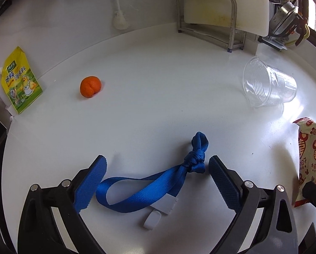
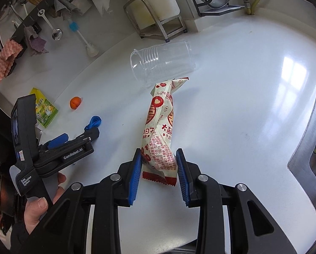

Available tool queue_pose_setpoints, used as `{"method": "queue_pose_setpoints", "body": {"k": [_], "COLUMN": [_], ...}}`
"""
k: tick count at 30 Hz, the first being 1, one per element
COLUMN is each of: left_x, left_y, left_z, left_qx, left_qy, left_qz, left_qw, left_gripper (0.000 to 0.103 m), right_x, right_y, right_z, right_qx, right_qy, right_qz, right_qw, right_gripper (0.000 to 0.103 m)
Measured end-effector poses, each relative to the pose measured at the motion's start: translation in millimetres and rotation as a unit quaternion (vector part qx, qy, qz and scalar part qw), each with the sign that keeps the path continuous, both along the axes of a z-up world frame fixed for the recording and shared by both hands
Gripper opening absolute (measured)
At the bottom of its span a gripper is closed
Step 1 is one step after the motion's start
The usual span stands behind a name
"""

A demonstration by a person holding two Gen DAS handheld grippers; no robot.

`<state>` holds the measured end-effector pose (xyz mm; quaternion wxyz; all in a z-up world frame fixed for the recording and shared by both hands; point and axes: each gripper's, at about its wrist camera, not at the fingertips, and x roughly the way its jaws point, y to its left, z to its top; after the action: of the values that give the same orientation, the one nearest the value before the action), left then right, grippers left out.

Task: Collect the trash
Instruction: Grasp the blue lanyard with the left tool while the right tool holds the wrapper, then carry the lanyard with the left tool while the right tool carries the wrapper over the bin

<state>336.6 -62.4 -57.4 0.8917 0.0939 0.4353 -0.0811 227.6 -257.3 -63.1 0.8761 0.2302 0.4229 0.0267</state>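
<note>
Right hand-held gripper (image 2: 159,165) is clamped on the red-and-white snack wrapper (image 2: 160,127), mid-frame over the white counter (image 2: 242,105). Left hand-held gripper (image 1: 158,182) gapes wide around the knotted blue strap (image 1: 158,180) lying bottom centre, not pinching yet. Next it probably needs to squeeze on the knot, then lift.
</note>
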Motion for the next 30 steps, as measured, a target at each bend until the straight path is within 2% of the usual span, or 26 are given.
{"method": "queue_pose_setpoints", "body": {"k": [5, 7, 8, 10, 13, 16, 30], "left_x": [-1, -6, -9, -14, -26, -41, -152], "left_y": [-2, -4, -5, -8, -10, -5, 14], "left_z": [2, 3, 3, 4, 5, 10, 49], "left_qx": [-0.023, -0.029, -0.031, -0.029, -0.020, -0.033, -0.048], "left_qy": [0.003, 0.002, 0.002, 0.002, -0.001, -0.001, -0.064], "left_qz": [-0.013, -0.023, -0.028, -0.036, -0.041, -0.043, -0.035], "left_qw": [0.9996, 0.9993, 0.9991, 0.9989, 0.9989, 0.9985, 0.9962], "left_gripper": [0.067, 0.047, 0.042, 0.025, 0.021, 0.021, 0.021], "right_x": [-1, -2, -3, -5, -9, -17, -91], "right_y": [0, 1, 1, 2, 5, 9, 23], "right_z": [0, 0, 0, 0, 0, 2, 21], "right_qx": [-0.001, -0.003, -0.004, -0.005, -0.010, -0.018, -0.035], "right_qy": [0.001, 0.000, 0.000, 0.000, 0.001, 0.001, -0.020], "right_qz": [0.001, 0.004, 0.004, 0.006, 0.009, 0.014, 0.029], "right_qw": [1.000, 1.000, 1.000, 1.000, 1.000, 1.000, 0.999], "right_gripper": [0.032, 0.032, 0.032, 0.032, 0.032, 0.032, 0.032]}}
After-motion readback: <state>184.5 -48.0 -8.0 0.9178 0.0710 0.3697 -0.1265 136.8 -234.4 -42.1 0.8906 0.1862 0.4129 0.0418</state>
